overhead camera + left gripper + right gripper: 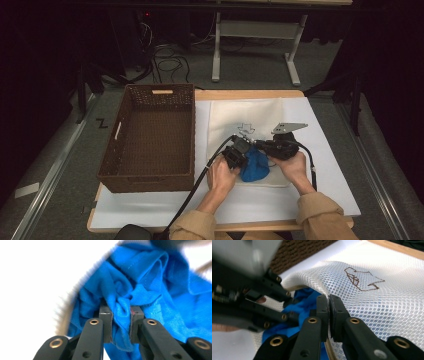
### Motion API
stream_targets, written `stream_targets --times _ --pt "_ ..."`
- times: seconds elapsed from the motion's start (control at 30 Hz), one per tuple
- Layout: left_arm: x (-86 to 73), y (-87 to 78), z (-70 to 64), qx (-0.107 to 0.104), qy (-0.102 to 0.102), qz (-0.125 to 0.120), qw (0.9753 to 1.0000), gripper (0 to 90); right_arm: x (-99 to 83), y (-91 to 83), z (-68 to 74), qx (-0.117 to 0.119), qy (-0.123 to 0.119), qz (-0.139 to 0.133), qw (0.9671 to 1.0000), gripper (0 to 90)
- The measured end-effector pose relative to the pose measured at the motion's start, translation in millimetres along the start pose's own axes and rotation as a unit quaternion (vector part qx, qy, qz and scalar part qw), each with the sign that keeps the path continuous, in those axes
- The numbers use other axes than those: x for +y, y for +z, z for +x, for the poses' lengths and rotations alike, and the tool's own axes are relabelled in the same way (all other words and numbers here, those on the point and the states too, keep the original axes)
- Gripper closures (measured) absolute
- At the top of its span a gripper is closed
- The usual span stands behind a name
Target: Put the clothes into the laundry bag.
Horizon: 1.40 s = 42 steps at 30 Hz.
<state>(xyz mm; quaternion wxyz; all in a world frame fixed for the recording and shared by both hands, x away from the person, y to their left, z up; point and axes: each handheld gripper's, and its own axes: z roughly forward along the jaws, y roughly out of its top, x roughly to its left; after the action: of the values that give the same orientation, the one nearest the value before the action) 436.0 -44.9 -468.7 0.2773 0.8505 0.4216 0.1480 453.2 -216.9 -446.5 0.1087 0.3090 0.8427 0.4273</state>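
From above, light falls on the white-covered desk (320, 165) while the room around it sinks almost to black, and the wicker basket (150, 137) casts only a soft shadow along its near wall. In the left gripper view everything behind the blue cloth (140, 290) is blown out to plain white glare, the cloth's upper edges smear with blur, and only the folds between the jaws look sharp. In the right gripper view the white mesh bag (372, 297) is evenly lit and crisp, but the other gripper (244, 297) close to the lens is out of focus.
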Motion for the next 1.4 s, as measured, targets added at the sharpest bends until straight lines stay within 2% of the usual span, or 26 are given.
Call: stream_targets --times 0.13,0.23,0.33,0.4,0.5,0.67,0.77,0.83,1.03,1.1,1.17,1.23,1.3,1.37,1.4 --pt "7.3 -3.6 8.9 0.004 -0.029 -0.019 0.9994 78.4 2.1 -1.4 4.0 0.003 -0.008 -0.003 1.0000 87.8" --pt "7.9 6.7 12.6 0.016 -0.045 -0.017 0.9987 77.9 2.2 -0.5 5.6 0.003 -0.004 -0.001 1.0000 87.8" --pt "7.3 16.3 11.6 0.018 -0.041 -0.014 0.9989 73.8 1.7 0.4 4.3 0.003 -0.004 0.002 1.0000 87.8" --pt "6.8 16.8 9.4 0.017 -0.033 -0.015 0.9992 69.4 0.9 1.0 2.8 0.002 -0.005 0.005 1.0000 87.8" --pt "5.8 9.5 7.6 0.017 -0.016 -0.010 0.9997 61.1 -0.2 1.2 0.2 0.003 0.000 0.004 1.0000 87.8" --pt "0.1 -8.2 6.0 0.003 -0.007 -0.017 0.9998 50.3 -0.3 -0.5 -1.0 0.000 0.000 0.002 1.0000 87.8" --pt "-5.6 -15.9 1.8 0.006 0.011 -0.015 0.9998 46.7 -0.6 -0.3 -0.8 -0.001 0.004 0.003 1.0000 87.7" --pt "-9.8 -19.0 -0.5 0.000 0.016 -0.015 0.9998 45.3 -0.8 0.3 -1.0 0.000 0.003 0.002 1.0000 87.7" --pt "-18.3 -12.8 -11.0 -0.015 0.036 0.004 0.9992 41.3 -1.1 1.2 -0.9 -0.002 0.004 0.007 1.0000 87.7" --pt "-21.0 -5.4 -17.3 -0.015 0.050 0.017 0.9985 41.1 -1.1 1.4 -1.1 -0.001 0.001 0.009 1.0000 87.7" --pt "-22.5 2.4 -21.4 -0.014 0.055 0.028 0.9980 40.4 -1.4 2.2 -0.9 -0.001 0.003 0.007 1.0000 87.7" --pt "-22.9 9.4 -23.1 -0.016 0.054 0.032 0.9979 40.2 -1.7 2.2 -2.2 -0.001 -0.002 0.009 1.0000 87.7" --pt "-22.6 13.5 -23.2 -0.020 0.050 0.031 0.9980 41.5 -2.2 2.3 -2.8 -0.001 0.004 0.009 1.0000 87.7" --pt "-22.1 14.1 -21.8 -0.024 0.047 0.025 0.9983 49.4 -2.5 2.3 -2.9 -0.002 0.008 0.010 0.9999 87.6" --pt "-22.3 14.7 -20.5 -0.018 0.052 0.022 0.9982 58.3 -2.6 2.5 -3.1 -0.002 0.007 0.010 0.9999 87.7"
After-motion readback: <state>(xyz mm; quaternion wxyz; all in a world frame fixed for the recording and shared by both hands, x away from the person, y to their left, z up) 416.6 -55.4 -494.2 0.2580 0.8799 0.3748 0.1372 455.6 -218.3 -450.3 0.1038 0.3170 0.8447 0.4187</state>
